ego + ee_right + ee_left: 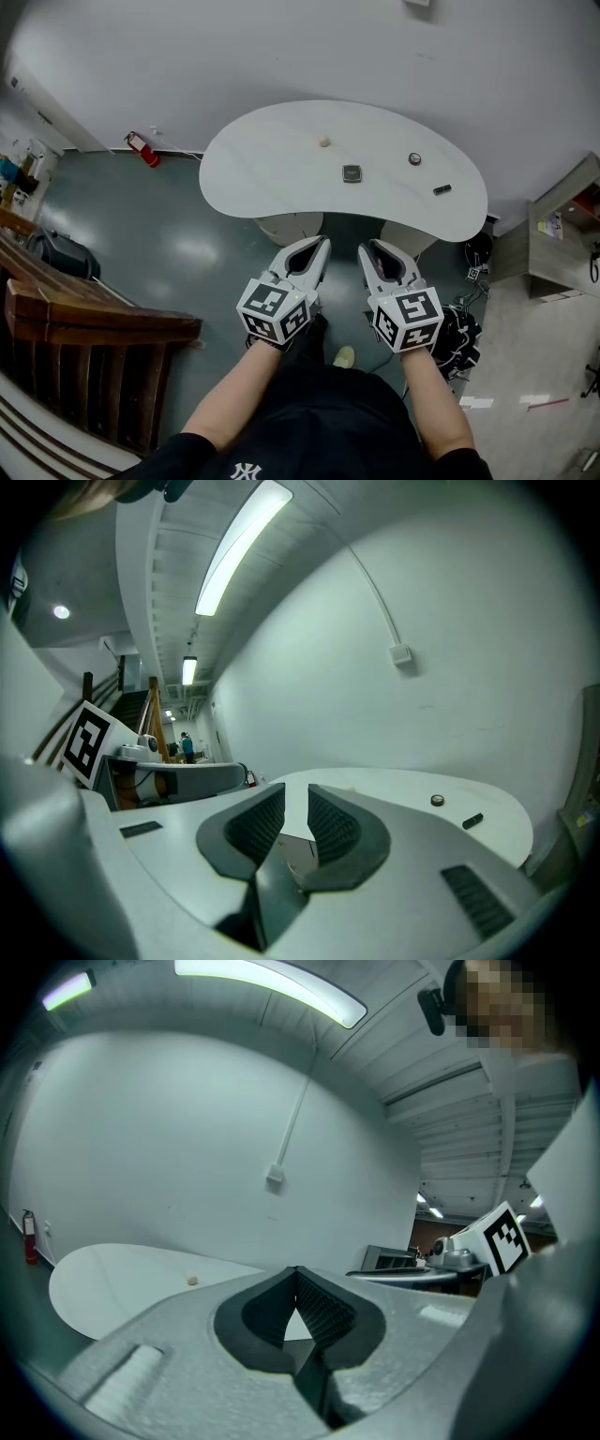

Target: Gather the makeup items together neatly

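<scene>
Compact (352, 173), pot (414, 158), stick (442, 189), bead (323, 142): probably light, hard, slippery; pinch across sides. State: left gripper (324, 242) closed, empty; right gripper (367, 247) slightly parted, empty.

Four small items on the white table (272, 159) can't really be identified from the head view: a pale round blob (323, 142), a dark square thing (352, 173), a little round piece (414, 158) and a short dark stick (442, 189). Any detail is lost at that size. In the left gripper view most of the table is blocked by the left gripper (296, 1271), so only the pale blob is seen. In the right gripper view the table's near side is covered by the right gripper (296, 799). The table's bases (286, 228) are half hidden under the top, and the person's black shirt (309, 422) is cut off by the bottom edge.
</scene>
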The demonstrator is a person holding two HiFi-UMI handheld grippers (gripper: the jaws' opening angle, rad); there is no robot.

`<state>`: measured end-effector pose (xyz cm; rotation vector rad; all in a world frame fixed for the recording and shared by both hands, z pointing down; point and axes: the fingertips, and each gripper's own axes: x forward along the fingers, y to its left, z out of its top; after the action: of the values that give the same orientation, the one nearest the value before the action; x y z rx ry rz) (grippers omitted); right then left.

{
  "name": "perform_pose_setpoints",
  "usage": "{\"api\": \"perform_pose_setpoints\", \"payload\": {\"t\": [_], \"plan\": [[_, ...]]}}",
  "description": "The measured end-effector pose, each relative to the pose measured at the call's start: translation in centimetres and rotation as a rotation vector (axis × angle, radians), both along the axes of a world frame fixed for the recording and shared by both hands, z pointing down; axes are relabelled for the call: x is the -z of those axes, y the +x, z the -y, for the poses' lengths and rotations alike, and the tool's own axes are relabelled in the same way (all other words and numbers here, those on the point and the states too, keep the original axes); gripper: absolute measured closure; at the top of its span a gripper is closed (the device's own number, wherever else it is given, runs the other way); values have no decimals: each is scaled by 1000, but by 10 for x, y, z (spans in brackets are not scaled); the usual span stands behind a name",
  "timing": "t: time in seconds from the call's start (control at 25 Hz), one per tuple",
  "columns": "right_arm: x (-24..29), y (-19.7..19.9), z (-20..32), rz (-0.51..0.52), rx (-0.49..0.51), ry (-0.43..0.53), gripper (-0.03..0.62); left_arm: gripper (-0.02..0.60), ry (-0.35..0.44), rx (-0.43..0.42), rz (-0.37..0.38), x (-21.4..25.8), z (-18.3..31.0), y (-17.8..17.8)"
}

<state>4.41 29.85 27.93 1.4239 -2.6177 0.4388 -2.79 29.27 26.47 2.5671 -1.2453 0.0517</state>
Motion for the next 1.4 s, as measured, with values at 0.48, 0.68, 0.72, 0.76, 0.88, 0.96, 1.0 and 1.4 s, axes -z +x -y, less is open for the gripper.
{"api": "perform_pose_setpoints", "payload": {"t": [0.48, 0.68, 0.72, 0.76, 0.88, 0.96, 1.0, 1.4], "plan": [[-50, -49, 133, -86, -81, -103, 474, 572, -3, -71, 19, -41, 132, -36], [-75, -71, 184, -118, -135, -150, 464, 572, -22, -129, 23, -64, 182, -47], [-81, -74, 192, -122, -147, -162, 461, 572, -30, -138, 23, -68, 191, -49], [-87, -76, 198, -127, -157, -175, 454, 572, -39, -143, 22, -74, 199, -52], [-107, -73, 215, -144, -188, -216, 434, 572, -70, -145, 17, -89, 219, -59], [-120, -66, 227, -143, -217, -238, 421, 572, -79, -147, 14, -99, 230, -59], [-126, -62, 233, -141, -230, -247, 416, 572, -82, -147, 14, -104, 235, -59], [-200, -38, 286, -142, -274, -350, 358, 572, -142, -126, 35, -162, 286, -41]]}}
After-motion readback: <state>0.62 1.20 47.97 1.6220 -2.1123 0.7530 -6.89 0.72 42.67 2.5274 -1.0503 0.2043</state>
